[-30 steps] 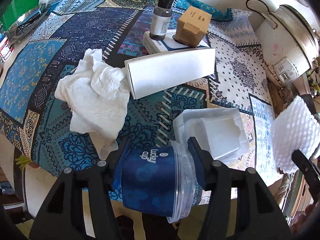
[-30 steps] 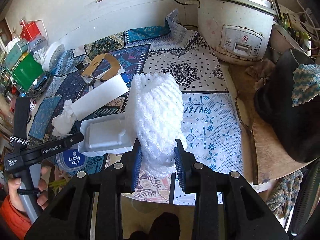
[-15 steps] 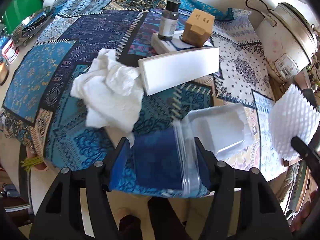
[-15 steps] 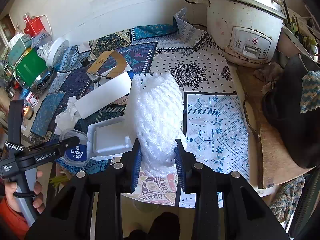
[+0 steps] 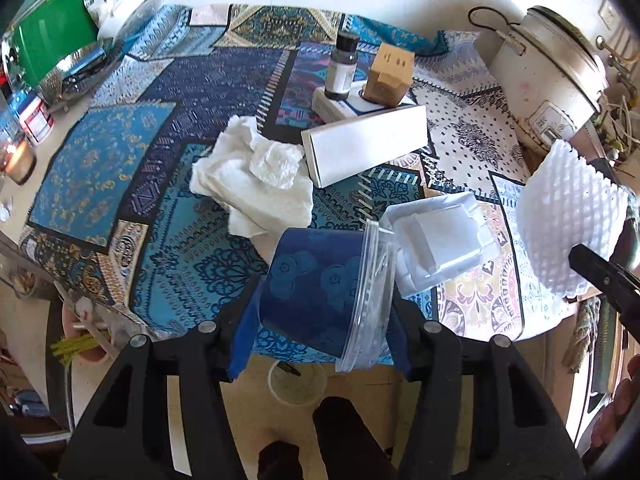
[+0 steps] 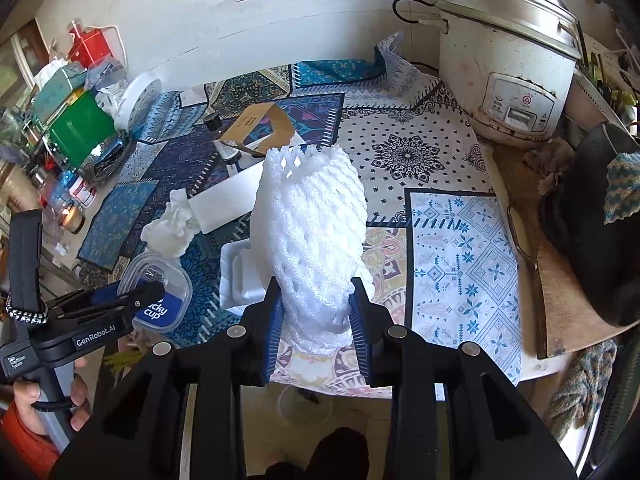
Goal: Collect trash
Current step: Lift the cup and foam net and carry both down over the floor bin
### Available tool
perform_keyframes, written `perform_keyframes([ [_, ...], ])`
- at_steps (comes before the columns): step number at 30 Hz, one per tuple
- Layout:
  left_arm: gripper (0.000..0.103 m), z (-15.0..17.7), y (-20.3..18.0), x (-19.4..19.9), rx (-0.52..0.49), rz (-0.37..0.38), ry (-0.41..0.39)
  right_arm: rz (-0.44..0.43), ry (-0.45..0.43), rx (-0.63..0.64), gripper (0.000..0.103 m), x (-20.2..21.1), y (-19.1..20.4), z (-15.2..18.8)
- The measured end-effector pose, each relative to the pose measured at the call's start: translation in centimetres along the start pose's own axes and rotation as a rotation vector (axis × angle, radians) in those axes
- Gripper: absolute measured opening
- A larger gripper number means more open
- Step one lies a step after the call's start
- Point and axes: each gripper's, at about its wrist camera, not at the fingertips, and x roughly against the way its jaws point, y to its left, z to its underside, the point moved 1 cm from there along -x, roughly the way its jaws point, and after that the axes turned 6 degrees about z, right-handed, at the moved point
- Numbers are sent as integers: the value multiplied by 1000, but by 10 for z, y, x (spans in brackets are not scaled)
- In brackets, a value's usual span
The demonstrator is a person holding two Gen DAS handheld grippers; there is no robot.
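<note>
At the table edge, left tongs (image 5: 320, 304) gripping blue cup (image 5: 316, 292) tipped rim-right, right tongs (image 6: 316, 320) clamping upright foam net (image 6: 312, 236)

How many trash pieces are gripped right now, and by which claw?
2. The blue cup with its clear lid sits clamped in the left claw; the white foam net stands clamped in the right claw.

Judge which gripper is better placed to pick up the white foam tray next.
Neither yet: left gripper holds the blue cup, right gripper the foam net. Once emptied, left; the foam tray lies just beyond its cup.
</note>
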Motion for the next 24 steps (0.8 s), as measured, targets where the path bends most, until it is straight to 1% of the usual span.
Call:
perform_keyframes([
  [2, 55, 6, 3, 11, -22, 3, -15, 7, -10, -7, 29, 7, 9, 10],
  [6, 55, 25, 14, 32, -65, 39, -23, 25, -18, -32, 29, 20, 28, 35],
  [10, 55, 52, 20, 43, -128, 33, -5, 14, 1, -65, 29, 31, 48, 69],
  [13, 55, 77, 26, 43, -156, 32, 35, 7, 40, -61, 29, 32, 62, 94],
  [18, 55, 119, 34, 24, -181, 13, 116, -9, 124, -52, 29, 16, 74, 130],
  [24, 55, 171, 52, -29, -150, -30, 210, -31, 221, -9, 29, -34, 77, 166],
])
